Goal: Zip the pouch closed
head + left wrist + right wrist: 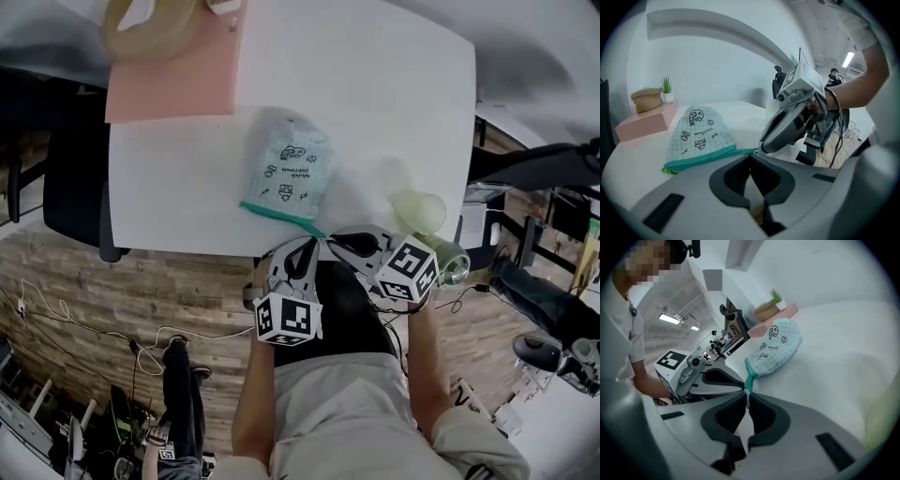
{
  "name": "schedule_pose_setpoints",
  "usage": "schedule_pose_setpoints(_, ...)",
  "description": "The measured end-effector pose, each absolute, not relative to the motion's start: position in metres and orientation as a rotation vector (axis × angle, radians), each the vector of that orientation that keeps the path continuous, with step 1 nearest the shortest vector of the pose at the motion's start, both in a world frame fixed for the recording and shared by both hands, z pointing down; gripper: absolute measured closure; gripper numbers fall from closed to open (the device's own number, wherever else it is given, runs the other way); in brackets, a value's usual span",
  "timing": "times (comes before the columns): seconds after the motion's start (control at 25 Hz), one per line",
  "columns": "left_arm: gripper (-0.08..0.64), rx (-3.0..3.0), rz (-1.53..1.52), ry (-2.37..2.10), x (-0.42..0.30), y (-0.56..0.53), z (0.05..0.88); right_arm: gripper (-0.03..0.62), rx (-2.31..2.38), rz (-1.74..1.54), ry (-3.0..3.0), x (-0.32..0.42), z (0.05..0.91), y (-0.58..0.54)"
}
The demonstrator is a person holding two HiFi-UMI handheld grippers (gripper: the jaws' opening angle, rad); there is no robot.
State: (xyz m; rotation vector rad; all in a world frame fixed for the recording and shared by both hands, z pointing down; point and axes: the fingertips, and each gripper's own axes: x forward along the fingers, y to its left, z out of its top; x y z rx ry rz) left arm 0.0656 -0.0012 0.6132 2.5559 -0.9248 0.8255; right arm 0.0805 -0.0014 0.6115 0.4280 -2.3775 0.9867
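Left claw [750, 157] is fully closed, tips right at the end of the teal zipper tail [746, 151]. Can't tell if it has fabric pinched or just sits against it. Right claw [746, 393] is closed on that same tail; the teal strip runs straight into its tips. Both claws meet tip to tip at the worktop's [394, 112] near edge, roughly midway along it.

Pouch [286, 169] lies flat just in from that edge, zipper side facing the near edge, tail trailing out to the claws.

Step, as I read it: anchoring the zipper end, pull not yet started. Can't make out the slider; a yellow bit [669, 169] at the zipper's far end may be it.

Next move needs one claw keeping the tail taut while the other takes the slider and runs it along the teal line, without dragging the pouch across the worktop.
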Motion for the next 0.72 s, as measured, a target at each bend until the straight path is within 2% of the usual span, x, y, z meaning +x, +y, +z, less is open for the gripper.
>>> schedule_pose_setpoints(0.32, 0.566, 2.536, 0.84, -0.94, 0.057, -0.004, 0.616, 0.535, 0.42, 0.943, -2.385, 0.08, 0.611, 0.003)
schedule_pose_setpoints(0.44, 0.565, 2.526, 0.854, -0.938, 0.056, -0.003, 0.617, 0.584, 0.446, 0.873, -2.325, 0.085, 0.619, 0.002)
schedule_pose_setpoints(0.6, 0.564, 2.5, 0.863, -0.919, 0.054, 0.005, 0.62, 0.586, 0.459, 0.9, -2.343, 0.082, 0.613, 0.001)
schedule_pose_setpoints(0.72, 0.493, 2.499, 0.859, -0.884, 0.06, 0.009, 0.621, 0.586, 0.466, 0.94, -2.378, 0.082, 0.608, 0.0)
